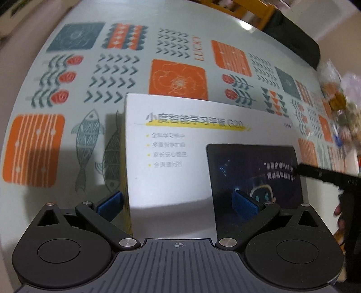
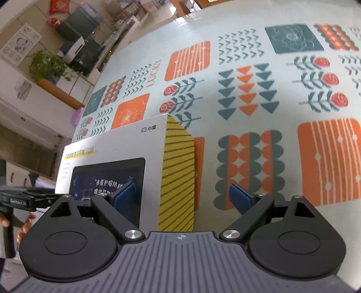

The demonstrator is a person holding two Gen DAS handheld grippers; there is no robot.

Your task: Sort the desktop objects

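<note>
Straddling opposite side edges of the white box [image 1: 176, 157] on the table [image 1: 112, 74], the left gripper [image 1: 178, 206] and right gripper [image 2: 182, 195], jaws spread, should close evenly before lifting.

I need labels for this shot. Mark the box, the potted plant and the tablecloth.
box [image 1: 180, 175], left wrist view, bare white part of its printed face.
potted plant [image 2: 48, 64], right wrist view, its green leaves.
tablecloth [image 2: 248, 94], right wrist view, the triangle pattern.

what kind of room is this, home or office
Probably a home living or dining area: a table under a patterned tablecloth, a potted plant on a low cabinet, and a wooden chair beyond the table. Hard to be certain.
</note>
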